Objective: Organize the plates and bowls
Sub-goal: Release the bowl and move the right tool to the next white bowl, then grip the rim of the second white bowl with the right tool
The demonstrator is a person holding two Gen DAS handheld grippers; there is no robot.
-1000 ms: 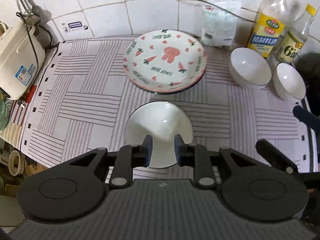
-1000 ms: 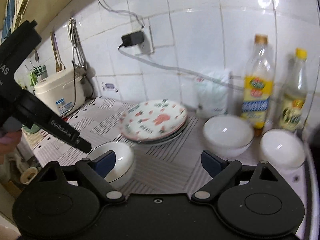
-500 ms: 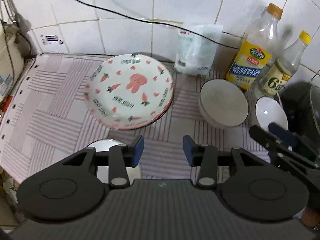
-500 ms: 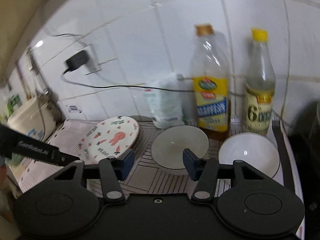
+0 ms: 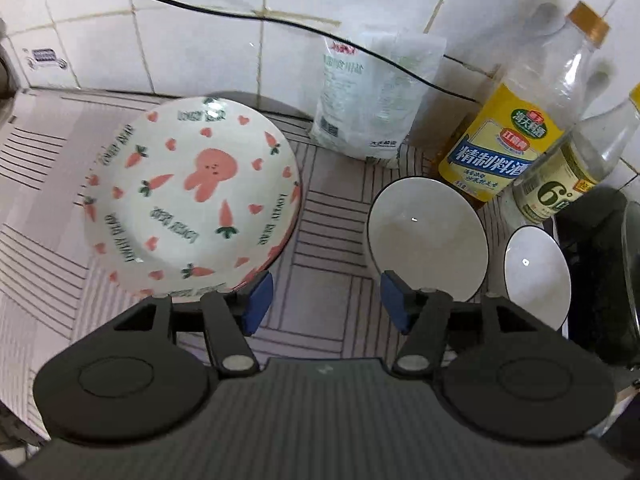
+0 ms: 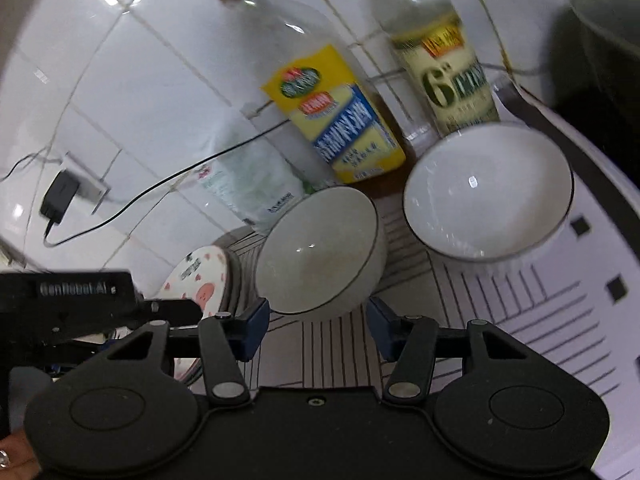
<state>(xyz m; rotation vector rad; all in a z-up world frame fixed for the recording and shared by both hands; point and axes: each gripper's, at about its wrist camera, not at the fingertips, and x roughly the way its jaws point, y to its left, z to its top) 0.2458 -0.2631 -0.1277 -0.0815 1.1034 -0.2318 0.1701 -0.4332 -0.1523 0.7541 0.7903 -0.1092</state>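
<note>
A carrot-and-rabbit plate [image 5: 188,196] lies on the striped mat, on top of other plates; it also shows in the right wrist view [image 6: 200,280]. A white bowl [image 5: 426,236] with a dark rim sits to its right, and a second white bowl [image 5: 536,276] further right. My left gripper [image 5: 326,300] is open and empty above the mat between plate and bowl. My right gripper [image 6: 316,322] is open and empty just in front of the nearer bowl [image 6: 320,248]; the other bowl [image 6: 488,192] is to its right.
A white bag [image 5: 376,96], a yellow-labelled bottle [image 5: 516,128] and a second bottle [image 5: 576,168] stand against the tiled wall behind the bowls. A black cable [image 5: 240,12] runs along the wall. A dark pot [image 5: 600,280] is at the right edge.
Both grippers have moved right and closer to the bowls. The left gripper has opened wider and left behind the bowl it hovered over, which is now out of view.
</note>
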